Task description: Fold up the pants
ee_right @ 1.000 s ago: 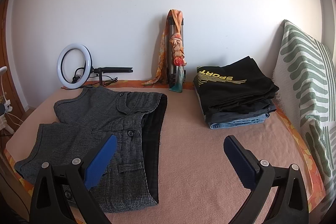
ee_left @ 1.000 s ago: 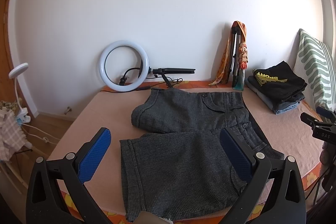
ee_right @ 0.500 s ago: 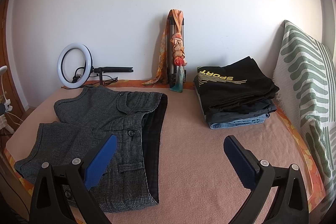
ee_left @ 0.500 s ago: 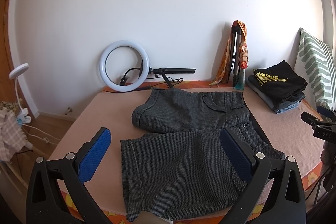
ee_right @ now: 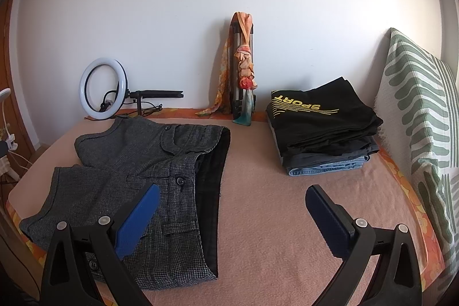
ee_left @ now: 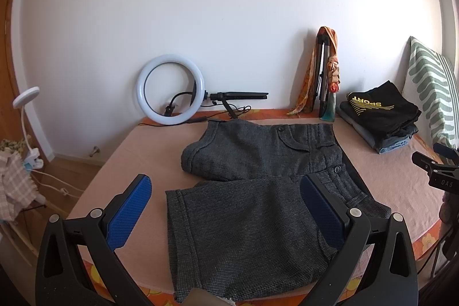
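While both hand-held grippers stay open, unmoved, grey shorts (ee_left: 258,191) lie unchanged.

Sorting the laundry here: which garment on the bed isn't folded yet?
The grey shorts, spread open flat in front of both grippers. The black SPORT shirt and the jeans beneath it already sit folded in a stack by the pillow.
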The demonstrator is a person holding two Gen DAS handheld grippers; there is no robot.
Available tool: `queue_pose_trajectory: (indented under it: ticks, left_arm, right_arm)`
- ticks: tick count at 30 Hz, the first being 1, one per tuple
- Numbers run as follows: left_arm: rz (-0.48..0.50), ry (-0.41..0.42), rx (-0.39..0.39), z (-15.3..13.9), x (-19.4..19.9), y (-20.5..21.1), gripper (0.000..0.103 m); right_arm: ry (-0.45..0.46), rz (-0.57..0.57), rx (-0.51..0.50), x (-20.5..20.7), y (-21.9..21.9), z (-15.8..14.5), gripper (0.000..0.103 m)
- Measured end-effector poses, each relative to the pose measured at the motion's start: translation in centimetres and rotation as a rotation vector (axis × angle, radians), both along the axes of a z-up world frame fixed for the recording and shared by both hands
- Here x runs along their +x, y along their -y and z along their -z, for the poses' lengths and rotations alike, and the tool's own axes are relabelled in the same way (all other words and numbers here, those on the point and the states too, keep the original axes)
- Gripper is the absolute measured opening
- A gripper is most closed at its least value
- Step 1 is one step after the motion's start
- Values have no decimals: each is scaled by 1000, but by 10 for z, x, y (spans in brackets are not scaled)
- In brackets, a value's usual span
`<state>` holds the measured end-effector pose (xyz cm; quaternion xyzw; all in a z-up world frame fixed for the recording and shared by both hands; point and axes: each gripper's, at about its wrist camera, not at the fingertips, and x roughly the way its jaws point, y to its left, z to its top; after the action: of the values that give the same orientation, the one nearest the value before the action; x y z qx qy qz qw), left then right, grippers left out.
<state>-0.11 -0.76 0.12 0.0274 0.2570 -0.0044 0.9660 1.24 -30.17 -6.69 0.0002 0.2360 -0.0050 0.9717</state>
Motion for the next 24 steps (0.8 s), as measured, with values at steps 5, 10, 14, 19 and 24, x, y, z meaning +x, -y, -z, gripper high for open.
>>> queue_pose_trajectory:
  ticks: [5, 10, 14, 19, 24]
  left_arm:
    - [12, -20, 3, 4, 2, -1, 103]
    - [14, -50, 29, 16, 5, -7, 103]
    - [22, -97, 38, 30, 7, -16, 103]
    - [97, -142, 57, 45, 4, -27, 103]
    - [232, -175, 147, 60, -10, -33, 97]
  right_arm:
    - [-4, -14, 3, -1, -1, 0, 103]
    - [-14, -57, -11, -3, -2, 2, 103]
    - [-20, -87, -8, -7, -2, 4, 103]
    - [-28, -133, -35, -9, -6, 7, 103]
    - [-46, -273, -97, -13, -22, 22, 103]
